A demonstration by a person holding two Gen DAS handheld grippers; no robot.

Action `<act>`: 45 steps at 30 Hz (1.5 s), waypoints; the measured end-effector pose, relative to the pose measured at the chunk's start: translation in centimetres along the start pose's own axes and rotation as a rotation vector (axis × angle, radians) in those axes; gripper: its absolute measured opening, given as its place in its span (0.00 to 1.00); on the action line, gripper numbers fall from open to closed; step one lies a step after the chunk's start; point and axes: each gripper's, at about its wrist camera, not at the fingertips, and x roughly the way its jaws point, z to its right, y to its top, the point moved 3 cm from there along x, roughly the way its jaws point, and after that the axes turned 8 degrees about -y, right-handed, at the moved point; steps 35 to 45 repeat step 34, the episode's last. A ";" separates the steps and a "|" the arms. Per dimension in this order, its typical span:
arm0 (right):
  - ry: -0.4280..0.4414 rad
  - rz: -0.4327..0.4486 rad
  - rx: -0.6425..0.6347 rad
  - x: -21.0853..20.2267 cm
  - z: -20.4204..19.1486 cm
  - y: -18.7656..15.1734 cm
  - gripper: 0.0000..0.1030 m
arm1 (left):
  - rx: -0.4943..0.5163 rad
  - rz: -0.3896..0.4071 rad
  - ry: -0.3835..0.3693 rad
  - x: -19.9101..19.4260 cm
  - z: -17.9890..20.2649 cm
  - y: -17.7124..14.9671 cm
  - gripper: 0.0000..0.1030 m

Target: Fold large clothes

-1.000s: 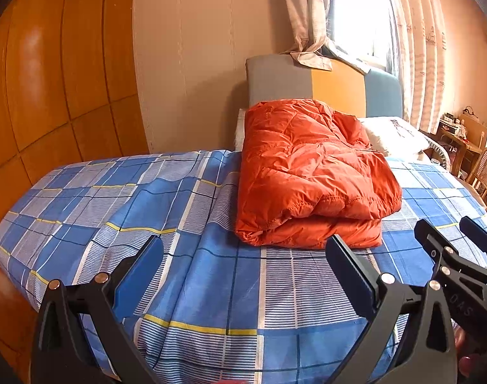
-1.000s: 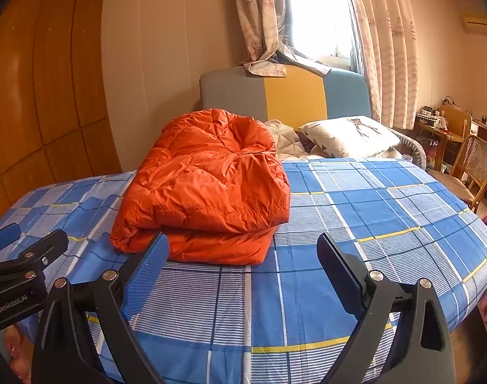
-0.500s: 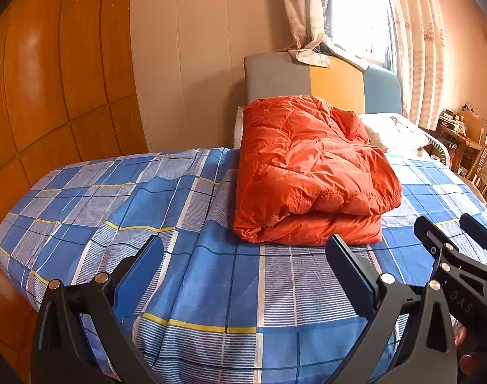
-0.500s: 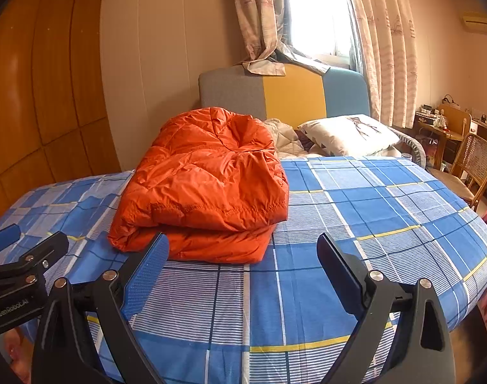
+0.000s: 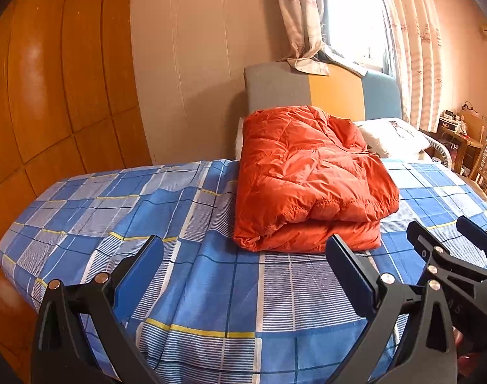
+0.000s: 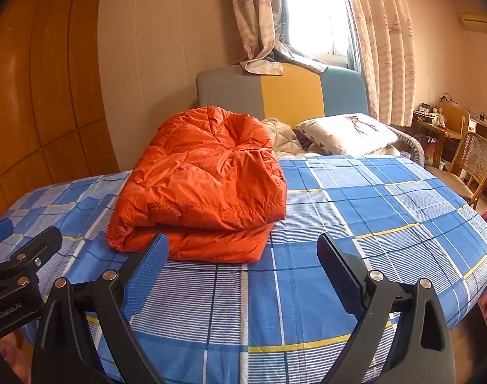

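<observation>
Both claws draw back a little from the orange jacket, which lies folded on the bed at 12 o'clock. Left claw and right claw stand wide apart, empty. Folding looks finished.

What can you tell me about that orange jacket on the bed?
The jacket is bright orange, puffy and quilted, with a slightly shiny look. It lies folded into a thick, roughly rectangular bundle of layers, a stitched hem running across the near edge. It rests on the blue plaid sheet, towards the headboard. Both claws are open and short of it; nothing grips it.
</observation>
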 end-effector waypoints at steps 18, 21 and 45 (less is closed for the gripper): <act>0.006 -0.006 0.012 0.2 0.1 -0.2 0.90 | -0.014 -0.028 -0.027 0.3 0.0 -0.1 0.98; 0.005 -0.006 0.012 0.1 0.1 -0.2 0.90 | -0.011 -0.029 -0.029 0.3 0.1 -0.1 0.98; 0.006 -0.020 0.020 0.5 0.5 -0.2 0.90 | -0.024 -0.087 -0.039 1.6 0.0 -0.3 0.98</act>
